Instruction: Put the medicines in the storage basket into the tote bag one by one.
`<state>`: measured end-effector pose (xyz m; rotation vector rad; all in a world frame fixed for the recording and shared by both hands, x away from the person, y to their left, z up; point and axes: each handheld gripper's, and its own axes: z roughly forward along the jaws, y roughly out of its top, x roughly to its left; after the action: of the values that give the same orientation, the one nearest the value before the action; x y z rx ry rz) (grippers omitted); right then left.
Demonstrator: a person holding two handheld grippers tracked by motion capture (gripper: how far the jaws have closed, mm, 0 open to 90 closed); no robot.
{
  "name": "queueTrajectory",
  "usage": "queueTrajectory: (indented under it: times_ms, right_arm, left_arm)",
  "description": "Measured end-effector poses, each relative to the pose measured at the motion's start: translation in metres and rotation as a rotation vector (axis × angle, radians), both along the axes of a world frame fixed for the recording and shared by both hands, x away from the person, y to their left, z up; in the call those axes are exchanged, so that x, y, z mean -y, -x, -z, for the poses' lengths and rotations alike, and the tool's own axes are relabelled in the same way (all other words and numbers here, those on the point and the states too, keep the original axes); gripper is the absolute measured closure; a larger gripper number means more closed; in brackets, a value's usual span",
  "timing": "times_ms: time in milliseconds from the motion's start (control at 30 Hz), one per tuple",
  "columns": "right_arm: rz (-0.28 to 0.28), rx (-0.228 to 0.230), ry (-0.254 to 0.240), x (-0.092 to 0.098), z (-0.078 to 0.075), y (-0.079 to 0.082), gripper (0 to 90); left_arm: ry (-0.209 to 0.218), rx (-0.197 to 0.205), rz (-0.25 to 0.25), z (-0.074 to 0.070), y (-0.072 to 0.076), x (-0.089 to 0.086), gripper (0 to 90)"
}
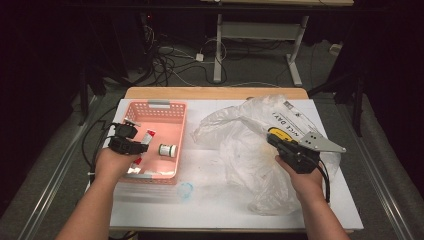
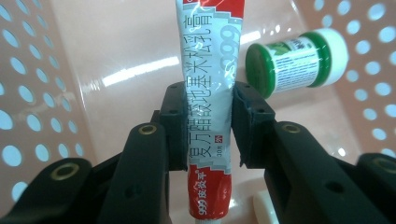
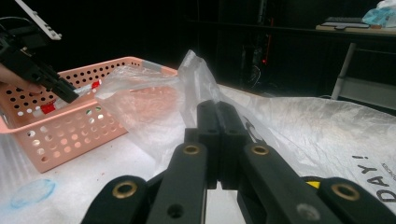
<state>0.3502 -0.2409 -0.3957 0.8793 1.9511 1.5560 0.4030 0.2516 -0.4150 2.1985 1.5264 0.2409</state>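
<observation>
My left gripper hangs over the pink perforated basket, shut on a red, white and silver ointment tube. The pads press on the tube's middle, and the tube points into the basket. A green jar with a white cap lies on its side on the basket floor. To the right, a crumpled clear plastic bag covers the table. My right gripper sits at the bag with its jaws together, and a fold of film seems pinched between them.
The basket stands at the left of the white-covered table. A pale blue ring lies in front of the basket. Beyond the far table edge are floor cables and a desk frame.
</observation>
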Motion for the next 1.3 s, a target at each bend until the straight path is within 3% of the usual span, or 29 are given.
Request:
queueTrajectory:
  times_ms: [400, 633, 1033, 1167, 1300]
  right_arm:
    - [0.002, 0.002, -0.002, 0.000, 0.000, 0.001, 90.0]
    - [0.001, 0.007, 0.002, 0.000, 0.000, 0.002, 90.0]
    - [0.002, 0.004, 0.015, -0.001, 0.003, 0.002, 90.0]
    - [0.003, 0.003, 0.015, -0.003, 0.003, 0.003, 90.0]
    - [-0.002, 0.011, 0.020, -0.004, 0.002, 0.004, 90.0]
  left_arm:
    - [0.046, 0.144, 0.040, -0.006, 0.020, 0.005, 67.0]
    - [0.097, 0.203, 0.051, -0.003, 0.032, 0.006, 67.0]
    - [0.107, 0.329, 0.057, 0.006, 0.054, 0.004, 67.0]
    - [0.114, 0.351, 0.065, 0.006, 0.058, 0.004, 66.9]
    - [0.151, 0.370, 0.059, 0.006, 0.061, 0.001, 66.9]
